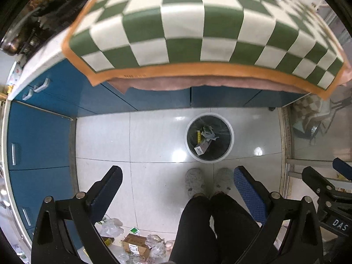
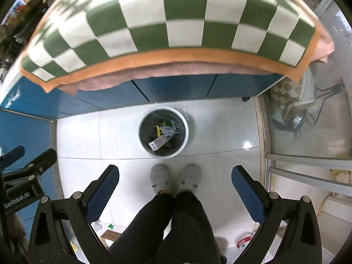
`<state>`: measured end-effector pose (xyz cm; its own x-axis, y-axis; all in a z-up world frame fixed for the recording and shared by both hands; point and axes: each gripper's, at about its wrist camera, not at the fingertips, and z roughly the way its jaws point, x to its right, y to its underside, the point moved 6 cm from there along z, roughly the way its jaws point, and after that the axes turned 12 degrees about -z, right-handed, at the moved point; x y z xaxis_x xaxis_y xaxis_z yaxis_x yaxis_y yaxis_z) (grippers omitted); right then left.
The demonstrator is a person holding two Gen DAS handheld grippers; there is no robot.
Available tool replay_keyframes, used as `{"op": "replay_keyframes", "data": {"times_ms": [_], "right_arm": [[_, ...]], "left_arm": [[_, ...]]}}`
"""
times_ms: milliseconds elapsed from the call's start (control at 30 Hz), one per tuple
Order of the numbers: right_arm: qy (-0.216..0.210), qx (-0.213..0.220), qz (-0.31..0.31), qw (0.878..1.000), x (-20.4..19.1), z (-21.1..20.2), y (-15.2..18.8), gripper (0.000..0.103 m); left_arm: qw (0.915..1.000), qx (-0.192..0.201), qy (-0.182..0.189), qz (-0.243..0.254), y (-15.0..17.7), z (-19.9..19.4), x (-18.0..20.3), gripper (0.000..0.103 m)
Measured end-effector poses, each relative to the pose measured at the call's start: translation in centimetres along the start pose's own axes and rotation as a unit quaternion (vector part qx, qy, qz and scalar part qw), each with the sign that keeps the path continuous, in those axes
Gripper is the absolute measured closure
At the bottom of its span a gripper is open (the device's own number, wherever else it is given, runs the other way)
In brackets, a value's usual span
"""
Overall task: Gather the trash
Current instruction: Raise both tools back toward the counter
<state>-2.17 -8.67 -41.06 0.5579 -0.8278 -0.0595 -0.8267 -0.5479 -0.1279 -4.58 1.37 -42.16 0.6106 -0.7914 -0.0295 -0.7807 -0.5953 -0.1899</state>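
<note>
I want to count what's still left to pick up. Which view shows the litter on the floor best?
The left wrist view: the floor litter, a cardboard box and crumpled plastic, lies in plain sight at the bottom. The right wrist view shows only scraps past the person's legs.

A green-and-cream checked cloth [image 2: 167, 22] with an orange border drapes over blue cabinets [image 2: 176, 90]. Below it, a white-rimmed bin [image 2: 185, 129] (black liner) sits on glossy white floor tiles [image 2: 220, 127].

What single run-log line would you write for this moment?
left gripper: open, empty | right gripper: open, empty | bin: partly filled | loose trash: on floor by person's legs
</note>
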Motion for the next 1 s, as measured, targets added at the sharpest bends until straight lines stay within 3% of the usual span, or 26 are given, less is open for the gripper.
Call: {"op": "replay_keyframes", "data": {"times_ms": [167, 300, 433, 600, 800, 967, 1000], "right_arm": [[-0.007, 0.041, -0.002, 0.999, -1.2, -5.9, -1.1, 0.0], [-0.022, 0.085, 0.007, 0.996, -1.4, -9.4, -3.6, 0.0], [-0.046, 0.118, 0.024, 0.992, -0.1, -11.6, -8.3, 0.0], [-0.046, 0.151, 0.036, 0.987, 3.6, -12.8, -15.8, 0.0], [-0.049, 0.143, 0.061, 0.987, 11.8, -10.4, -26.6, 0.0], [-0.062, 0.106, 0.092, 0.988, 19.7, -5.4, -34.9, 0.001], [-0.067, 0.1, 0.096, 0.988, 20.5, -4.5, -35.7, 0.006]], "left_arm": [[0.9983, 0.057, -0.011, -0.004, -2.0, -5.4, -0.9, 0.0], [0.995, 0.097, -0.013, -0.018, -5.5, -8.5, -1.0, 0.0], [0.9892, 0.142, -0.021, -0.029, -10.3, -10.9, 0.3, 0.0], [0.9785, 0.194, -0.046, -0.054, -18.3, -12.5, 3.0, 0.0], [0.9872, 0.141, -0.033, -0.067, -27.9, -7.8, 10.5, 0.0], [0.9964, 0.054, 0.022, -0.061, -33.0, -2.0, 19.3, 0.002], [0.9969, 0.041, 0.028, -0.06, -33.9, -0.8, 20.6, 0.008]]}}
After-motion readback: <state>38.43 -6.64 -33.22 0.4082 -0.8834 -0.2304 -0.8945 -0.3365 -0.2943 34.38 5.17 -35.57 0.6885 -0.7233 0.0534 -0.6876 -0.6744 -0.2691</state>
